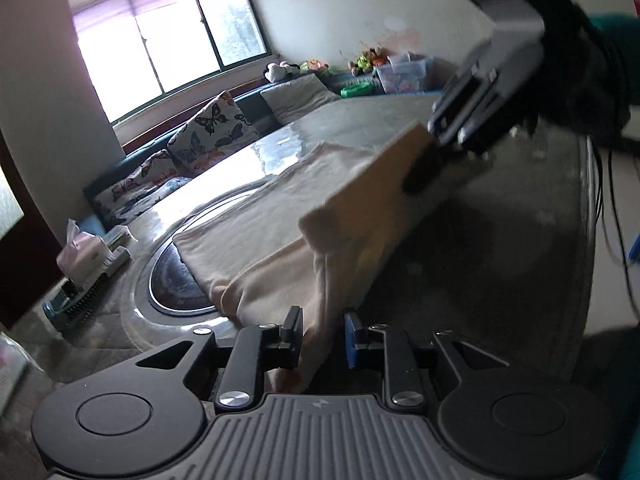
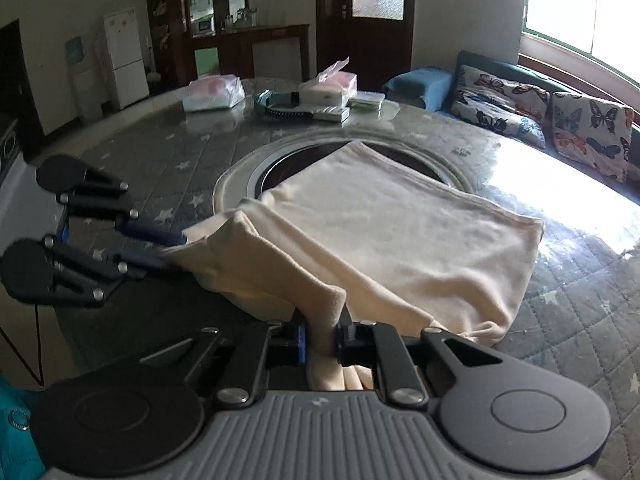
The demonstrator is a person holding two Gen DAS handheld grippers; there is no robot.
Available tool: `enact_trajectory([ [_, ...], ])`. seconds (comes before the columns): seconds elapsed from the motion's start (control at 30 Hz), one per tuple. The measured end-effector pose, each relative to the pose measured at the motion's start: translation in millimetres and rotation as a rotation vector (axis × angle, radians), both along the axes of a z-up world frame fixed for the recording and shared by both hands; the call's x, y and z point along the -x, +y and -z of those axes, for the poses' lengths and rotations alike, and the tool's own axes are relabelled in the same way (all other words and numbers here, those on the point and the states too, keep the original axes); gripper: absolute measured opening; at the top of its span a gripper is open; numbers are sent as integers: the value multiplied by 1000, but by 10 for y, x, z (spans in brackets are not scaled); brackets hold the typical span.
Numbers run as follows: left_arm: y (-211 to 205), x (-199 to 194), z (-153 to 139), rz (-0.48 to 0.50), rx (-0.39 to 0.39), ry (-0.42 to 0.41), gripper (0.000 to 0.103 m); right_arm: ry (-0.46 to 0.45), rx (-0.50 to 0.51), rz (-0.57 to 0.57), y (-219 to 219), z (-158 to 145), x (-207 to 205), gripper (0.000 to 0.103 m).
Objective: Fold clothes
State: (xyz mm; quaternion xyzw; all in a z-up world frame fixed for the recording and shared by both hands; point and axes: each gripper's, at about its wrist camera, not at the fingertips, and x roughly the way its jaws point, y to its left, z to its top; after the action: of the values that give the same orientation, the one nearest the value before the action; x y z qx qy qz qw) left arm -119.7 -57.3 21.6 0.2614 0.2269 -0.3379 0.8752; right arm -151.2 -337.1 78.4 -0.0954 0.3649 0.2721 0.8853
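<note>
A cream garment (image 1: 280,208) lies partly folded on the round table (image 1: 500,240), over its dark centre disc (image 1: 172,280). My left gripper (image 1: 322,334) is shut on the garment's near edge and lifts it off the table. My right gripper (image 1: 444,156) is shut on the opposite corner, raised at the upper right of the left wrist view. In the right wrist view the garment (image 2: 392,224) spreads ahead, my right gripper (image 2: 322,334) pinches a fold of it, and my left gripper (image 2: 176,250) grips the edge at the left.
The table has a grey star-patterned quilted cover (image 2: 580,312). Tissue boxes (image 2: 332,88), a plastic bag (image 2: 214,92) and a comb (image 2: 280,110) sit at its far side. A sofa with butterfly cushions (image 2: 540,116) stands beyond the table under the window.
</note>
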Motion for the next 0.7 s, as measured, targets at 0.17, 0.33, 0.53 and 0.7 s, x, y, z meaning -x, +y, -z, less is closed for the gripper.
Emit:
enact_trajectory([
  [0.17, 1, 20, 44, 3, -30, -38, 11, -31, -15, 21, 15, -19, 99, 8],
  [0.33, 83, 156, -106, 3, 17, -47, 9, -81, -25, 6, 11, -136, 270, 8],
  [0.53, 264, 467, -361, 24, 78, -23, 9, -88, -43, -61, -34, -373, 633, 8],
  [0.7, 386, 839, -534, 69, 86, -19, 9, -67, -49, -116, -18, -527, 983, 8],
])
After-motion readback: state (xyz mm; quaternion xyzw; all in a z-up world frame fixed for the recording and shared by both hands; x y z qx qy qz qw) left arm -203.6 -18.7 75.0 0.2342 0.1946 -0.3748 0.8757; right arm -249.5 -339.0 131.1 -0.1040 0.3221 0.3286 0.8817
